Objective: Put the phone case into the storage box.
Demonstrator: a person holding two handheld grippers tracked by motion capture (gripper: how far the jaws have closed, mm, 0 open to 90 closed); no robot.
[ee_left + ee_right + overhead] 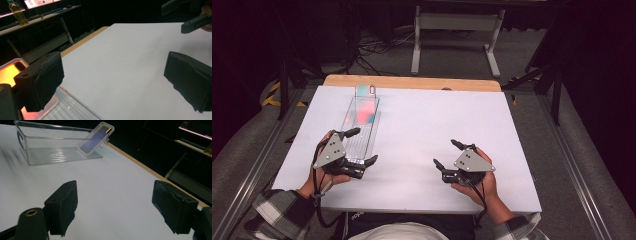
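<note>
The phone case (366,107) stood tilted inside the clear plastic bin (373,131), at the bin's far end, its top edge leaning on the far wall and its foot on the ribbed floor. In the right gripper view the phone case (96,138) showed a pale rim and a camera cut-out.

The left gripper (361,146) sat at the bin's near end with its jaws spread wide and nothing pressed between them. One jaw was by the bin's left wall and the other was off its near right corner. In the left gripper view, that gripper (112,82) had one pad hanging over the bin's near corner. The right gripper (447,153) rested well to the right of the bin, jaws wide apart and empty, and its own view (115,207) showed bare table (422,120) between them.

The likeliest risk was a jaw knocking the bin as the left hand drew away or closed. The bin looked light and would probably skate on the smooth table. A jolt could make the leaning case slide flat or tip over the far wall. Gripping the thin wall off-centre could also twist the bin.

No brand or lettering could be read on the case or bin. Beyond the bin, a lit screen (42,3) and a bottle (17,12) of yellowish liquid were too blurred to read.
</note>
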